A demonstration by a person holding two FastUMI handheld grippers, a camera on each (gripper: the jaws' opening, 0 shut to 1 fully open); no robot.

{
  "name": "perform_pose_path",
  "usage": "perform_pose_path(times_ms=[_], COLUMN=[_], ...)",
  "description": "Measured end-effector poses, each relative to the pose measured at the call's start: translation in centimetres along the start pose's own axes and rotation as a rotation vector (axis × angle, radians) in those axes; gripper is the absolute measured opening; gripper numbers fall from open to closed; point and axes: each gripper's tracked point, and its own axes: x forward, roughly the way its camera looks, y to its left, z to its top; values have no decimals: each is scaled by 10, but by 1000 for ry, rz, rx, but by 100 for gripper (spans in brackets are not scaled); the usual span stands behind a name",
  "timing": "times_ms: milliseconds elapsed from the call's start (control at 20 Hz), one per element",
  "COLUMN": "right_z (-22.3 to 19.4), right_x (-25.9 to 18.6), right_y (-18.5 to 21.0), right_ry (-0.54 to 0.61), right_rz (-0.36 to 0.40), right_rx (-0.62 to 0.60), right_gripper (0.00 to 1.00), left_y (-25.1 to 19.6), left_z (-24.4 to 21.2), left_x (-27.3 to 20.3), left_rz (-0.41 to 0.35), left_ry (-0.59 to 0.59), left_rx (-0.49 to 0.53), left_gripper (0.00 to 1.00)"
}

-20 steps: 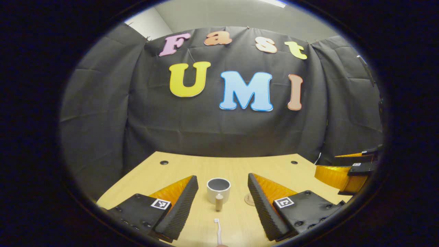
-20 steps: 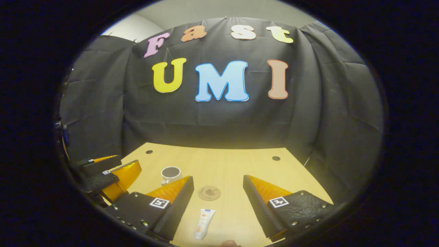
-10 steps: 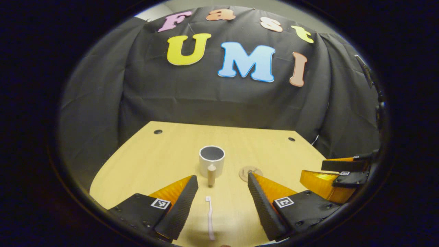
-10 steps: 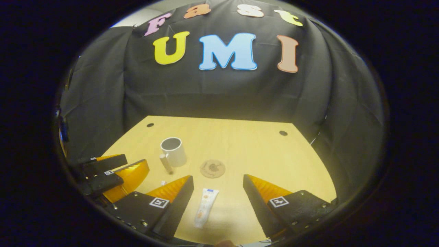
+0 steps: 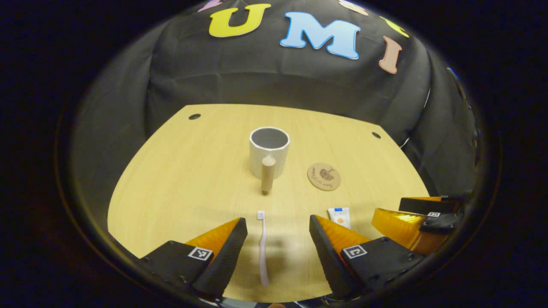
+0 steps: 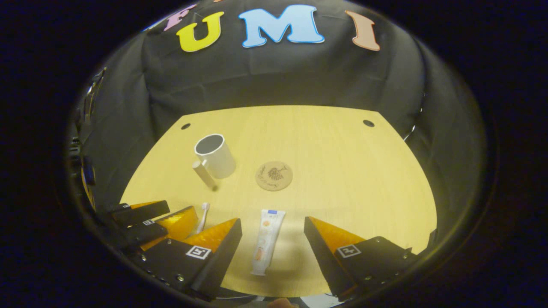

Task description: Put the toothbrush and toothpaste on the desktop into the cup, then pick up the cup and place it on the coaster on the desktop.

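We hold both jaws wide: left gripper (image 5: 278, 224) over the toothbrush (image 5: 263, 248) at bottom centre, right gripper (image 6: 273, 224) over the toothpaste (image 6: 266, 241).

Both gripper views above near desk edge, facing wall, sharing cup (image 5: 269, 150) and coaster (image 6: 274, 175)

Below me I see a light wooden table (image 5: 180, 179). It has two small dark round holes, one near its far left corner (image 5: 194, 116) and one near its far right corner (image 5: 376, 135). Black cloth wall (image 6: 278, 77) hangs behind its far edge.
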Motion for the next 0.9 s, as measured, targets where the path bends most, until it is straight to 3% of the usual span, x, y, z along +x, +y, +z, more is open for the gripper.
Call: perform_pose_path(times_ms=[600,850,900], right_z=[-45,-58,-60], right_x=[62,76,79], right_y=[5,5,5], right_ry=[309,389,400], right_rz=[-2,-1,-1], right_rx=[30,62,64], right_gripper=[92,92,92], left_y=[7,10,11], left_z=[-77,-88,-90], left_x=[42,52,53], left_rz=[-5,13,16], left_ry=[471,540,550], left_rx=[15,-1,-4], left_gripper=[96,96,90])
